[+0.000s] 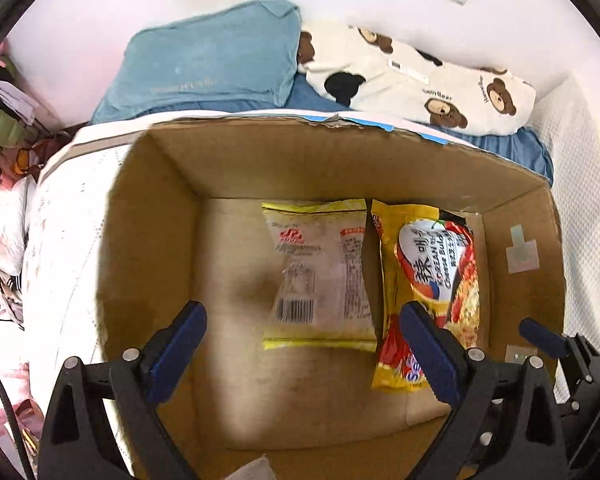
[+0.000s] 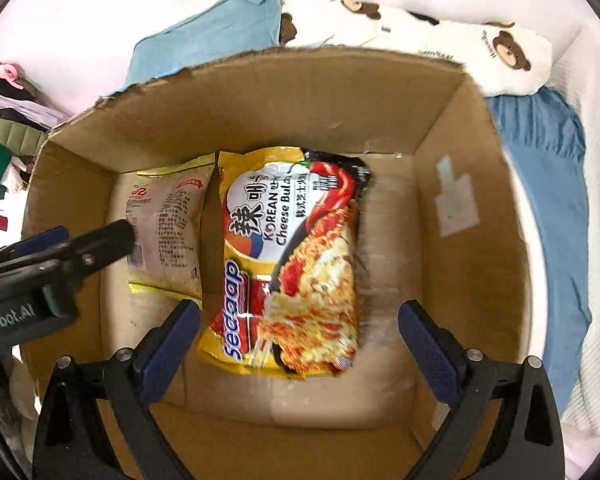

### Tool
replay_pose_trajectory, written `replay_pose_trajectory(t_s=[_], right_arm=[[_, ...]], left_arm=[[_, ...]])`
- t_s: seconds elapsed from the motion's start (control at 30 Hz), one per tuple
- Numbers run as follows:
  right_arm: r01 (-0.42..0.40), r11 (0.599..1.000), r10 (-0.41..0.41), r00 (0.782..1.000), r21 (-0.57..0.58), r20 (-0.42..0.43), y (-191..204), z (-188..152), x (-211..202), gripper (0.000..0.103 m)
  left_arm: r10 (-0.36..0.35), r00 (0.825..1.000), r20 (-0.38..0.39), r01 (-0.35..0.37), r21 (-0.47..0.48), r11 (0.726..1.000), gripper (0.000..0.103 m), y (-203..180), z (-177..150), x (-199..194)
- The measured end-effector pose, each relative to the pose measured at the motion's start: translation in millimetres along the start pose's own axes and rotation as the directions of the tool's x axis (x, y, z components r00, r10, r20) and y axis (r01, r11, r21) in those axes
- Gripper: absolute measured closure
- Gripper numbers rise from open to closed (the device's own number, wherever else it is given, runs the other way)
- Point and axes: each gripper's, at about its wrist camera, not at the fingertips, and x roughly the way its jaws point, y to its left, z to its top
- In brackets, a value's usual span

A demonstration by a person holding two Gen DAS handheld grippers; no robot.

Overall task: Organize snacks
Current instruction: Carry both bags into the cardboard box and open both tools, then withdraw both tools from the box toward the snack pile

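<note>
- Right wrist view: the noodle packet (image 2: 288, 256), yellow and red with "Korean Cheese" printed on it, lies flat on the floor of the cardboard box (image 2: 452, 152), roughly in the middle; it looks a little blurred
- Just to its left lies the pale snack packet (image 2: 168, 228), printed side with small text facing up, yellow seams at both ends; the two packets sit side by side, edges close or touching, I cannot tell which
- In the left wrist view the same pair shows; the pale snack packet (image 1: 320, 272) has its barcode toward the camera, and the noodle packet (image 1: 432, 280) is on its right, near the right-hand wall of the cardboard box (image 1: 160, 208)
- The right gripper (image 2: 300, 344) hangs above the box pointing steeply down, blue-padded jaws spread wide, nothing between the pads; the noodle packet lies below the gap, free of them
- The left gripper (image 1: 300, 348) is likewise spread wide over the box and has hold of nothing; the pale packet lies beneath its gap, untouched
- Each gripper shows at the edge of the other's view; the left gripper (image 2: 80, 248) reaches in from the left over the box wall, the right gripper (image 1: 548, 340) peeks in at the lower right
- The box stands open-topped on a bed with a white textured cover (image 1: 60, 240); its far rim is torn
- Beyond the box lie a light blue pillow (image 1: 208, 68) and a white cloth printed with brown bears (image 1: 420, 80), with darker blue bedding (image 2: 548, 200) to the right
</note>
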Motion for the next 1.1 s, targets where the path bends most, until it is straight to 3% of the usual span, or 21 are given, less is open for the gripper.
replay_pose_trajectory(t_s=[0.17,0.8,1.1], right_arm=[[-0.006,1.000,0.006,0.999,-0.003,0.040,-1.1,-32.0,-28.3,0.002],[-0.012,0.999,0.016,0.995,-0.043,0.096,12.9,-90.3,-91.5,0.002],[-0.052,0.998,0.057,0.985,-0.034,0.166,23.2,-129.4,-125.0,0.002]], left_arm=[[0.004,0.999,0.045,-0.004,0.007,1.000,0.004,3.3,-23.4,-20.8],[-0.027,0.990,0.136,0.017,0.071,0.997,0.004,-3.8,-110.0,-97.6],[-0.048,0.972,0.231,0.032,0.077,0.997,0.004,-5.5,-143.6,-143.9]])
